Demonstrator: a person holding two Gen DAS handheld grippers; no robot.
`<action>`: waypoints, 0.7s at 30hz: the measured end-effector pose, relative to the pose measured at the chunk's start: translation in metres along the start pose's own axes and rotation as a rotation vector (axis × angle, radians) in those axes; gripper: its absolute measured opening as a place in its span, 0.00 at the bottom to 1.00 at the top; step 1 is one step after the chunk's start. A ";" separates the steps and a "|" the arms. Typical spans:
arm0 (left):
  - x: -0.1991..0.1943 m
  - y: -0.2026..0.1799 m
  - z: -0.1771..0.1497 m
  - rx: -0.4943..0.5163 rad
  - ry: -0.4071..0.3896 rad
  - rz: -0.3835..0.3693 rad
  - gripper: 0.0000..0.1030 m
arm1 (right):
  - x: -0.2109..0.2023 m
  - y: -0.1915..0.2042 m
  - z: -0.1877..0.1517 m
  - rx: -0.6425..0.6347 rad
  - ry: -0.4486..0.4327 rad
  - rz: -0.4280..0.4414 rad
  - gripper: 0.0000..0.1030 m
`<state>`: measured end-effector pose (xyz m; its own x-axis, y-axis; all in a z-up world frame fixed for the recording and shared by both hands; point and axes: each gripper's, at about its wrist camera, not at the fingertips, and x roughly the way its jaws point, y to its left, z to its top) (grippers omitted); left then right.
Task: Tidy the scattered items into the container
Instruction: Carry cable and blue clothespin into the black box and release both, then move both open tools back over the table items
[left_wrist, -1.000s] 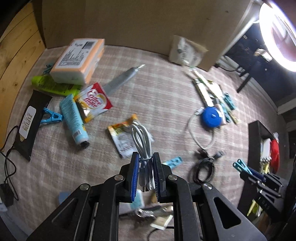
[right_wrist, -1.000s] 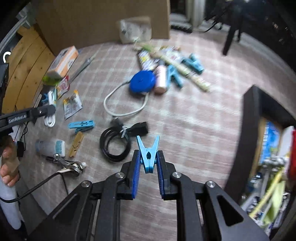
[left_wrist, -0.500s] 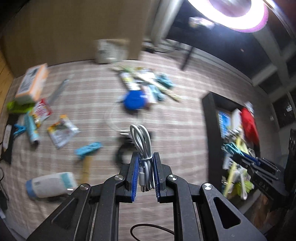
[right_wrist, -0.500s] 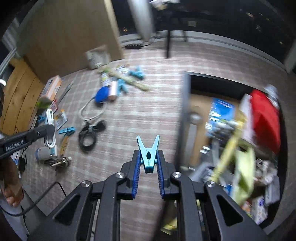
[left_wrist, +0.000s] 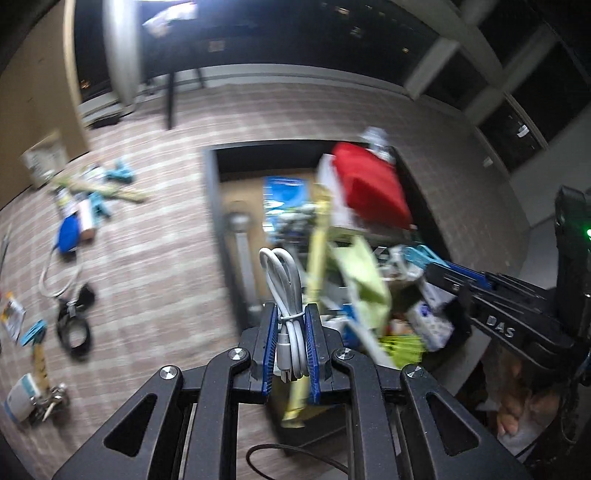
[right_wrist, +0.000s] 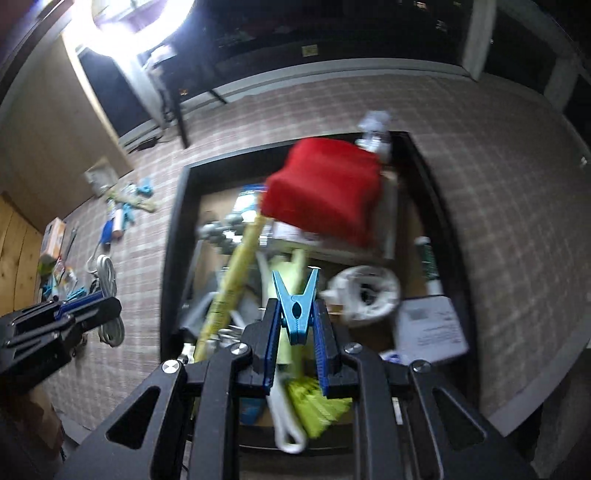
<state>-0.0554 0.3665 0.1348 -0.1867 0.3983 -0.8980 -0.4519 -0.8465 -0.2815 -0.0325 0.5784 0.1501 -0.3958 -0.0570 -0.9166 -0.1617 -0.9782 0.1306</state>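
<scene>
Both loads carried over the container, ready to drop

On the far left we see what remains scattered on the checked bench (left_wrist: 155, 258): a black cable coil (left_wrist: 74, 325), a blue round case (left_wrist: 68, 232), and more clips and packets. Our left gripper (left_wrist: 290, 332) has its fingers clamped on a bundled white cable (left_wrist: 282, 291), its long axis running up along the fingers; the black container (left_wrist: 216, 229) lies just ahead and to the right of it. Our right gripper (right_wrist: 295, 325) pinches a blue clothespin (right_wrist: 295, 306), jaws pointing away from us, directly over the container's crowded interior near the red cloth (right_wrist: 325, 192). We judge the right hand better placed to release first.
</scene>
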 end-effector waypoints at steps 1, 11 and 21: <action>0.002 -0.009 0.001 0.012 0.002 -0.007 0.13 | -0.001 -0.005 0.000 0.004 -0.001 -0.002 0.17; 0.005 -0.032 -0.003 0.043 -0.012 0.012 0.40 | -0.006 -0.025 -0.005 0.008 -0.022 0.022 0.32; -0.012 0.035 -0.013 -0.084 -0.025 0.076 0.36 | 0.003 0.026 0.003 -0.077 -0.013 0.097 0.32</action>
<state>-0.0581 0.3277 0.1312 -0.2399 0.3397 -0.9094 -0.3613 -0.9007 -0.2412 -0.0401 0.5533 0.1519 -0.4177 -0.1502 -0.8961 -0.0521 -0.9807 0.1886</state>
